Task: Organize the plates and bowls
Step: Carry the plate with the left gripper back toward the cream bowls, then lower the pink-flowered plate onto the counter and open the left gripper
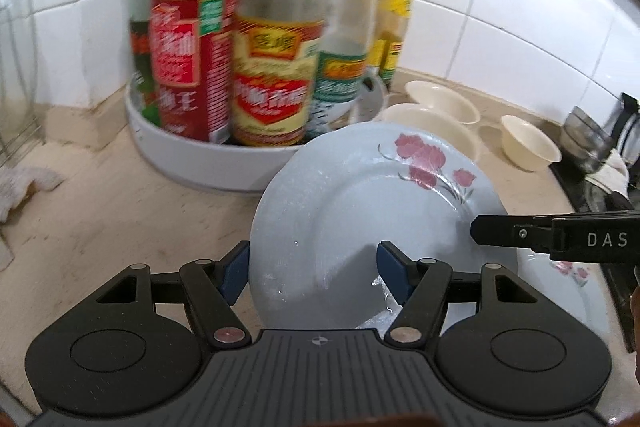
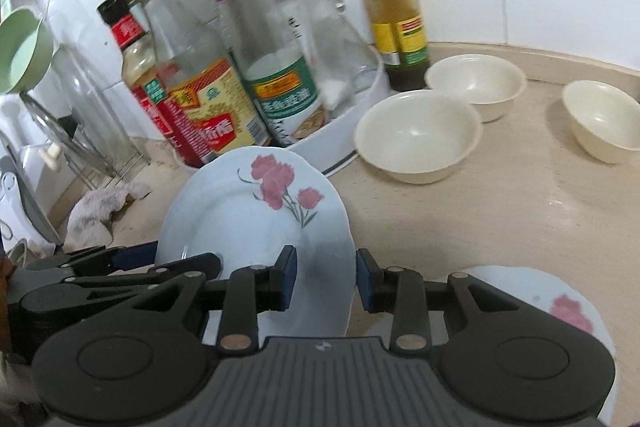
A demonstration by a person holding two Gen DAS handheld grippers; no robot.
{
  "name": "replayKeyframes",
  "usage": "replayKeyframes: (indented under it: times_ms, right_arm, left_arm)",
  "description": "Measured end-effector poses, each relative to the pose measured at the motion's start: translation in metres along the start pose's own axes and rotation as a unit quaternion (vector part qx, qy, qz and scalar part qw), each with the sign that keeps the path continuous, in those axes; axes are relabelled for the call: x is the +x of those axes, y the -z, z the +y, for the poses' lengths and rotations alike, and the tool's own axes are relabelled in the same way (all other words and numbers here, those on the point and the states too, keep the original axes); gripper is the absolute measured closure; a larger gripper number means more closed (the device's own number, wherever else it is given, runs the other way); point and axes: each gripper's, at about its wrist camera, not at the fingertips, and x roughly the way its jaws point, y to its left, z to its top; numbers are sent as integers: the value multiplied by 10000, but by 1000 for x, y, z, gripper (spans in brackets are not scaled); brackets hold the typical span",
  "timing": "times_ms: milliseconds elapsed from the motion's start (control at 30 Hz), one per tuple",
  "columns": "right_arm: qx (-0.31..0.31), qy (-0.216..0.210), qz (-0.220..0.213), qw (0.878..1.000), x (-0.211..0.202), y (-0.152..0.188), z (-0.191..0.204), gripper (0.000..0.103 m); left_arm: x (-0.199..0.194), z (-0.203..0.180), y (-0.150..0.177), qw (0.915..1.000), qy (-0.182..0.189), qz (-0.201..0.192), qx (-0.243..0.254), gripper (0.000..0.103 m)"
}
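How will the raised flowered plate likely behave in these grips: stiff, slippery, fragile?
The flowered plate looks like glazed ceramic, so probably rigid and breakable if dropped. Its glossy surface may slide between the pads. The right gripper pinches only the rim, so it could tilt.

Two wrist fisheye cameras, both close over a kitchen worktop and tilted down toward the tiled back wall.

The left wrist view looks forward along its own left gripper (image 1: pixel 312 273) from just behind it, facing the round bottle rack (image 1: pixel 192 163) at close range, with the right gripper (image 1: pixel 552 233) reaching in from the right edge. The right wrist view looks along the right gripper (image 2: pixel 326 277) from further right, so the bottle rack (image 2: pixel 340 135) lies up and left and the left gripper (image 2: pixel 132 259) shows at the left edge. Both views share the flowered plate (image 1: pixel 360 195) (image 2: pixel 248 203), the cream bowls (image 1: pixel 440 135) (image 2: pixel 416 139), the beige worktop (image 1: pixel 120 211) (image 2: pixel 500 211) and the rack.
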Motion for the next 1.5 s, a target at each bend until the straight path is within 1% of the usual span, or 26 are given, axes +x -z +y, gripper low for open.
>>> replayKeyframes:
  times_ms: [233, 400, 533, 733, 967, 1100, 1300, 1500]
  right_arm:
    - [299, 220, -201, 9991, -35, 4, -20, 71]
    - [642, 372, -335, 9967, -61, 13, -39, 71]
    - [859, 553, -299, 9943, -77, 24, -55, 71]
    - [1090, 735, -258, 9910, -95, 39, -73, 71]
    - [1210, 880, -58, 9887, -96, 50, -88, 71]
    - [1214, 890, -7, 9886, -95, 55, -93, 71]
    - [1024, 1064, -10, 9890, -87, 53, -93, 71]
    - [767, 1161, -10, 9903, -83, 48, -88, 71]
  left_arm:
    - [1, -32, -6, 9989, 339, -35, 310, 30]
    - [4, -60, -7, 9966, 611, -19, 544, 30]
    - [9, -82, -6, 9940, 791, 45, 760, 30]
    - [16, -105, 0, 9906, 947, 176, 967, 30]
    - [22, -123, 7, 9890, 937, 273, 1110, 30]
    - [26, -126, 10, 9890, 946, 346, 1087, 30]
    - [35, -129, 12, 9899, 863, 415, 1044, 30]
    - [37, -126, 10, 9903, 900, 404, 981, 31]
